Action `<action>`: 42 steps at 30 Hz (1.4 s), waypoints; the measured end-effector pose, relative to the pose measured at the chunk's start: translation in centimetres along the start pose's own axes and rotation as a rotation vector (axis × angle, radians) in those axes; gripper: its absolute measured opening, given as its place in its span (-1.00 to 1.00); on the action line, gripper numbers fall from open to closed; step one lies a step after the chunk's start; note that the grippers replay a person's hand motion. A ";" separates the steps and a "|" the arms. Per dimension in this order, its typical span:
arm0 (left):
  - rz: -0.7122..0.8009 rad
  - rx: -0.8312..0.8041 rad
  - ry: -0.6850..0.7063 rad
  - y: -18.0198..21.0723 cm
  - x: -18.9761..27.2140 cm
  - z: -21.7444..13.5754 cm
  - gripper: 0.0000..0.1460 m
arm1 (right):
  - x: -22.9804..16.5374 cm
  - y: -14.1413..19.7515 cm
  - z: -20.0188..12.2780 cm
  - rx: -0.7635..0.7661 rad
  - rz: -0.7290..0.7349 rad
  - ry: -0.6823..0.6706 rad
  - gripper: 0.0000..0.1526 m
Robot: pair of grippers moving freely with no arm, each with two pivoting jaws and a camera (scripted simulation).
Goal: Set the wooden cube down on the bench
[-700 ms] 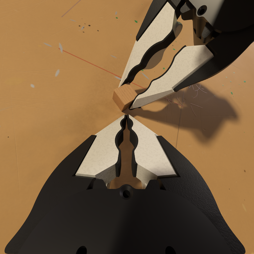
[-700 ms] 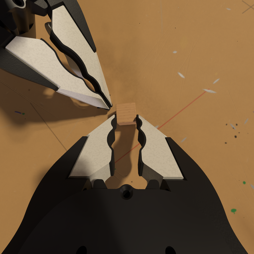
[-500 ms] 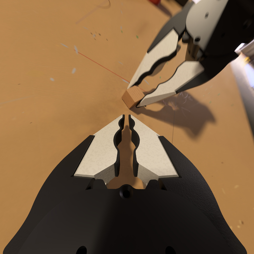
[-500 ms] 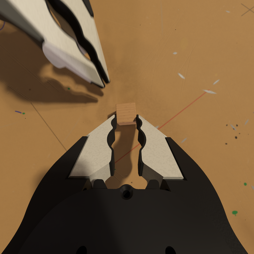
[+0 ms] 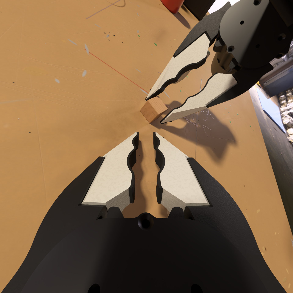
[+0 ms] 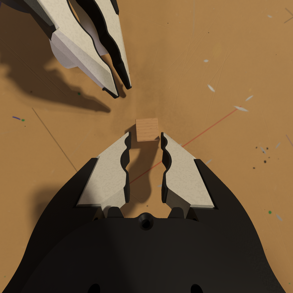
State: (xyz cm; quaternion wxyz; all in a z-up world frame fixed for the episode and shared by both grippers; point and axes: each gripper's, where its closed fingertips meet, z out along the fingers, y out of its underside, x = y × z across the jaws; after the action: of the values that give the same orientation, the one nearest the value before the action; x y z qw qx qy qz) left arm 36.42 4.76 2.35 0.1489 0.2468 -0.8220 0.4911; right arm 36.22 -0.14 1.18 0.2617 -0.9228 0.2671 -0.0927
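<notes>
The small wooden cube [image 6: 147,129] rests on the scratched brown bench [image 6: 206,47]. My right gripper [image 6: 145,133] is open; its fingertips [image 6: 163,136] stand either side of the cube's near end with a thin gap on each side. In the left wrist view the cube [image 5: 153,110] sits between the right gripper's [image 5: 154,110] tips. My left gripper [image 5: 145,132] is slightly open and empty, a short way in front of the cube. It shows in the right wrist view [image 6: 123,92] at the upper left, raised above the bench beyond the cube.
A red object [image 5: 172,6] and a dark block beside it stand at the bench's far side. The bench edge [image 5: 269,158] runs down the right of the left wrist view, with clutter below. Paint specks and a red line [image 6: 214,125] mark the surface.
My right gripper's jaws have widened and let go of the cube. My left gripper has drawn back from the cube and its jaws have parted a little.
</notes>
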 end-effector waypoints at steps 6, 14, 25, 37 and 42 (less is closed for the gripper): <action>-0.001 0.006 0.023 0.0 0.5 0.3 -0.76 | -0.2 0.2 -0.1 0.013 0.040 -0.024 -0.65; -0.002 -0.004 0.017 0.0 0.8 0.9 -0.89 | -0.3 0.2 -0.1 0.010 0.022 -0.017 -0.65; -0.002 -0.015 -0.002 0.2 0.7 1.2 -1.00 | -0.3 0.3 -0.1 0.007 0.016 -0.016 -0.65; 0.003 -0.019 -0.012 0.2 0.7 1.2 -1.00 | -0.3 0.4 -0.2 -0.002 0.012 -0.013 -0.65; 0.002 -0.019 -0.014 0.2 0.6 1.2 -1.00 | -0.3 0.4 -0.2 -0.003 0.015 -0.007 -0.65</action>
State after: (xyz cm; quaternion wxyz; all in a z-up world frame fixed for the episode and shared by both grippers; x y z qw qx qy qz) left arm 35.78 3.58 1.94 0.1448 0.2478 -0.8280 0.4817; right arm 35.69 -0.35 1.12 0.2620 -0.9215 0.2731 -0.0874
